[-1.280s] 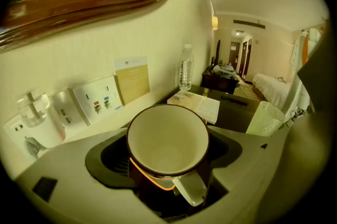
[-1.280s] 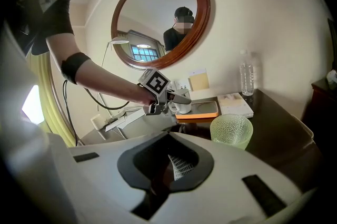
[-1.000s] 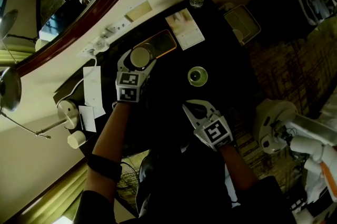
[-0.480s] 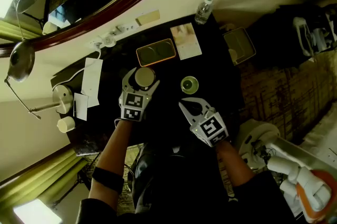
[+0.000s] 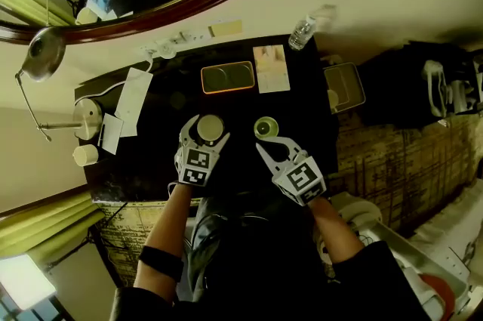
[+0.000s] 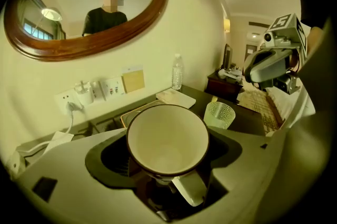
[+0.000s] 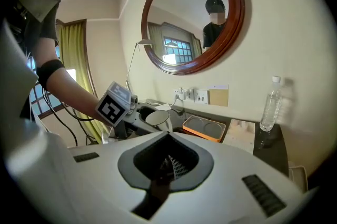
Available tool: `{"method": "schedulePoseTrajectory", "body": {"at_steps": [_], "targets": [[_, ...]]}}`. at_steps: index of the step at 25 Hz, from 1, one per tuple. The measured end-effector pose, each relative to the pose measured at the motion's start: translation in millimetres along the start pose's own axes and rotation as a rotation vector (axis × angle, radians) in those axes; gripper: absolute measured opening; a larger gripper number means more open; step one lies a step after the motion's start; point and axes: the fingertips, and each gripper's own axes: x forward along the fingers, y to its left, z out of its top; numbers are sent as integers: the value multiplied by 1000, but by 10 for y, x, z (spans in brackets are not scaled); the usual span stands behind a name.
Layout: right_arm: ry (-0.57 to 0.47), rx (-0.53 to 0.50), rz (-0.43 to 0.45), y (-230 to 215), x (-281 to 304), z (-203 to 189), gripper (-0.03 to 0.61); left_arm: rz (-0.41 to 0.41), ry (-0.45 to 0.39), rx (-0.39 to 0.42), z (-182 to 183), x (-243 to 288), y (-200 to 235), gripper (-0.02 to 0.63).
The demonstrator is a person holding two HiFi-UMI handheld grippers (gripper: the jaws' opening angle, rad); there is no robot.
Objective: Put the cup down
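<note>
One cup (image 5: 210,128) farther from one tray (image 5: 227,77), near one green glass (image 5: 265,128).

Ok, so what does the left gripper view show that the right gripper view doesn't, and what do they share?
Only the left gripper view: the inside of the white cup held in the left gripper, its handle toward the camera, and the green glass on the dark table.

Only the right gripper view: the right gripper shut with nothing between its jaws, the left gripper seen from outside, and the green curtain.

Both: the round mirror, the water bottle and the wall sockets.
</note>
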Motion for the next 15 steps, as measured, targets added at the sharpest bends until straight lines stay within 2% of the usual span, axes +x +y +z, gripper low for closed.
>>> {"method": "schedulePoseTrajectory", "body": {"at_steps": [6,15], "targets": [[13,-45,0,-189,-66,-59,14,29,12,-35,-210,62,-132,396],[29,-55,26,-172,-128,-50,14,37,51,-55,-491,149,-240,396]]}}
